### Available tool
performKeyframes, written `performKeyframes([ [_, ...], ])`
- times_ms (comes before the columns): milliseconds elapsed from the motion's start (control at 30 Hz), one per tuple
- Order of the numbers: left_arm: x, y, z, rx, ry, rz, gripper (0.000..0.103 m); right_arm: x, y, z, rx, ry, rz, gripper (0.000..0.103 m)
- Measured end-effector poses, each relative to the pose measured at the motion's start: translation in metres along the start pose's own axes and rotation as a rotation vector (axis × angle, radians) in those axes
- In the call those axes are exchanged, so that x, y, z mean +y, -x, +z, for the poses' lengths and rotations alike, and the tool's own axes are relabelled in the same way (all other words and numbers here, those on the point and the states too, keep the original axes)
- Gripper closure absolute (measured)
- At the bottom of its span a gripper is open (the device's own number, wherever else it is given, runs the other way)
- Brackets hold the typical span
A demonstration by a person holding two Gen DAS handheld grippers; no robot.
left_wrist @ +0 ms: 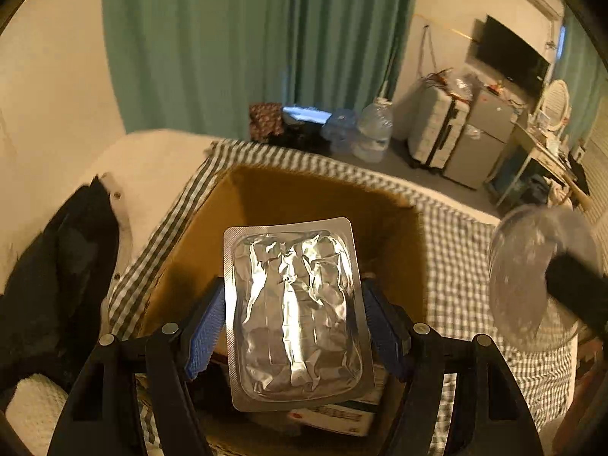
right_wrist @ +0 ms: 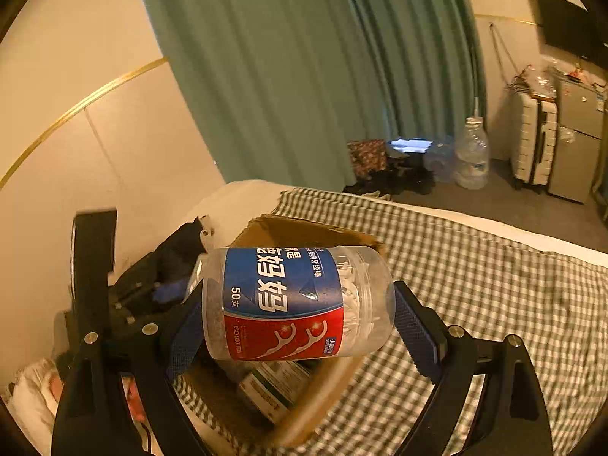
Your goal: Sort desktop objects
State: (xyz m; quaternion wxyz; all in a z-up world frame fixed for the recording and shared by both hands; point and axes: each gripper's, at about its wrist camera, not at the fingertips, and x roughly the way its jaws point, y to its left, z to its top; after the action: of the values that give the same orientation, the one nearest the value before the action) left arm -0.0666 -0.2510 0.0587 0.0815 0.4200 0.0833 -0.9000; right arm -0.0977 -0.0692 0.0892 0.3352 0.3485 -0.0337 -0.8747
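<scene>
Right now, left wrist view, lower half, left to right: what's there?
Black garment → left tool holding the foil blister pack over the cardboard box → checked cloth → clear jar.

Both the left gripper [left_wrist: 292, 300] and right gripper [right_wrist: 298, 309] have black plastic arms, silver screws, and blue textured pads [left_wrist: 207, 326]

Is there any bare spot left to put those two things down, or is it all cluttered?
The checked cloth right of the cardboard box is bare out to its far edge. Inside the box, the far end looks empty; the near end holds packets. Left of the box, dark clothing crowds the bed.
</scene>
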Motion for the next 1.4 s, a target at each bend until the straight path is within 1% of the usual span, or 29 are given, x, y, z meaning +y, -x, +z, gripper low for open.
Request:
performKeyframes([
  [100,0.017,-0.015,-0.005,0.024,0.022,0.007,0.032,0.002,-0.022,0.005,0.018,-0.003,0.012,0.013],
  [200,0.027,-0.025,0.000,0.035,0.028,0.021,0.032,-0.001,-0.043,0.011,0.032,-0.027,0.041,0.013],
  [300,0.032,-0.032,0.009,0.028,0.025,-0.002,0.030,0.000,-0.061,0.018,0.039,-0.035,0.047,0.013],
  [333,0.033,-0.034,0.011,0.031,0.020,-0.006,0.027,0.000,-0.064,0.021,0.042,-0.035,0.052,0.012],
  [367,0.032,-0.035,0.013,0.036,0.012,-0.013,0.017,0.001,-0.067,0.024,0.044,-0.035,0.058,0.012],
  [400,0.031,-0.034,0.015,0.033,0.008,-0.014,0.011,0.002,-0.068,0.027,0.041,-0.030,0.062,0.011],
  [433,0.029,-0.034,0.017,0.032,0.003,0.004,0.004,0.004,-0.067,0.030,0.023,-0.023,0.052,0.009],
  [467,0.028,-0.033,0.019,0.028,-0.002,0.019,0.000,0.006,-0.065,0.033,0.001,-0.015,0.031,0.002],
  [533,0.027,-0.035,0.021,0.049,0.005,0.002,0.000,0.010,-0.058,0.039,-0.046,0.000,-0.007,0.000],
  [600,0.028,-0.036,0.021,0.060,0.013,-0.006,0.000,0.011,-0.048,0.042,-0.077,0.007,-0.020,0.000],
  [667,0.024,-0.029,0.021,0.043,0.009,0.000,0.000,0.008,-0.036,0.042,-0.099,0.001,-0.048,0.000],
  [800,0.014,-0.013,0.017,0.013,-0.004,-0.016,0.000,-0.001,-0.007,0.036,-0.128,-0.022,-0.108,0.000],
  [900,-0.001,0.008,0.018,-0.022,-0.034,-0.016,0.000,-0.009,0.020,0.027,-0.143,-0.037,-0.156,0.000],
  [967,-0.013,0.026,0.019,-0.059,-0.046,-0.022,0.000,-0.012,0.037,0.025,-0.155,-0.044,-0.176,0.000],
  [1067,-0.033,0.050,0.017,-0.100,-0.055,-0.044,0.000,-0.018,0.067,0.017,-0.174,-0.059,-0.234,0.000],
  [1100,-0.043,0.058,0.012,-0.117,-0.065,-0.055,0.000,-0.021,0.079,0.011,-0.180,-0.070,-0.260,0.000],
  [1200,-0.065,0.068,-0.006,-0.142,-0.077,-0.053,0.000,-0.032,0.105,-0.008,-0.190,-0.100,-0.311,0.000],
  [1267,-0.082,0.068,-0.022,-0.139,-0.085,-0.059,0.000,-0.041,0.116,-0.020,-0.182,-0.113,-0.336,0.000],
  [1333,-0.096,0.065,-0.041,-0.143,-0.080,-0.070,0.000,-0.053,0.127,-0.040,-0.177,-0.128,-0.382,0.000],
  [1400,-0.107,0.060,-0.057,-0.128,-0.082,-0.062,0.000,-0.066,0.135,-0.057,-0.165,-0.146,-0.429,0.000],
])
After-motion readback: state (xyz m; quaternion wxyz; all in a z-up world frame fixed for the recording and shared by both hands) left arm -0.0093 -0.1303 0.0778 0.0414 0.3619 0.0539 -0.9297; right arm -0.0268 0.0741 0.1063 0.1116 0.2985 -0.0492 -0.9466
